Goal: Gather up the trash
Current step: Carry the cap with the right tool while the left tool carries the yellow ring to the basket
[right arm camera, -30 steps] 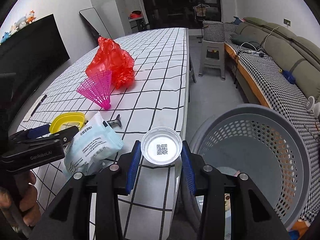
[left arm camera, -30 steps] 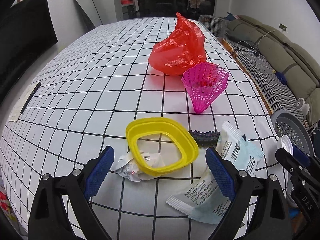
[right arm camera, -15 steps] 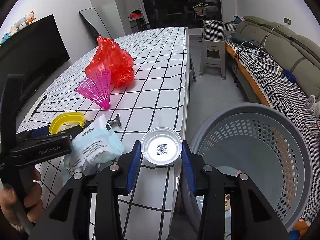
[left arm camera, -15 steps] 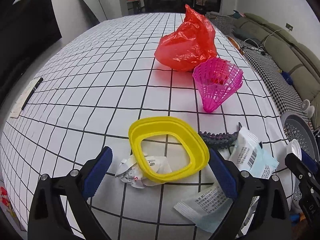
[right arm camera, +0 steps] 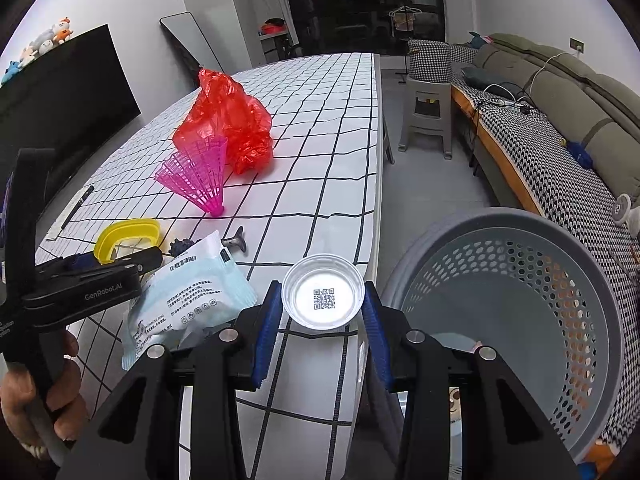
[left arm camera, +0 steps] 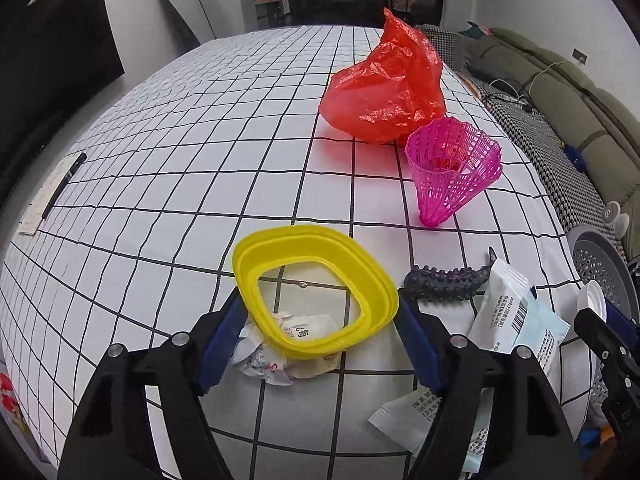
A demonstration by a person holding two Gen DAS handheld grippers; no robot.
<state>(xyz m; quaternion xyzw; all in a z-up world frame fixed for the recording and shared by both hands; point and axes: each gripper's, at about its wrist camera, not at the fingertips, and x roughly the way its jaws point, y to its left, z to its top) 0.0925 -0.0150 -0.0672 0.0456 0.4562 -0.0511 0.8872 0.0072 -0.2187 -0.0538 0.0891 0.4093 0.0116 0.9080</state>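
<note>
My left gripper (left arm camera: pixel 318 324) is open, its blue pads on either side of a yellow plastic ring (left arm camera: pixel 314 286) that lies on a crumpled white wrapper (left arm camera: pixel 280 354). My right gripper (right arm camera: pixel 318 316) is shut on a small clear plastic cup (right arm camera: pixel 323 296) with a QR code inside, held at the table's right edge beside the grey perforated trash basket (right arm camera: pixel 520 312). A light blue packet (right arm camera: pixel 188 304) lies between the grippers. A red plastic bag (left arm camera: pixel 386 84), a pink mesh cone (left arm camera: pixel 452 168) and a dark spiky toy (left arm camera: pixel 446 284) lie further out.
The table has a white cloth with a black grid (left arm camera: pixel 200 140). A pen on a paper strip (left arm camera: pixel 60 188) lies at its far left. A grey stool (right arm camera: pixel 430 112) and a sofa (right arm camera: pixel 560 112) stand to the right of the table.
My left gripper has moved forward so its pads now flank the yellow ring. My right gripper holds the cup in about the same place.
</note>
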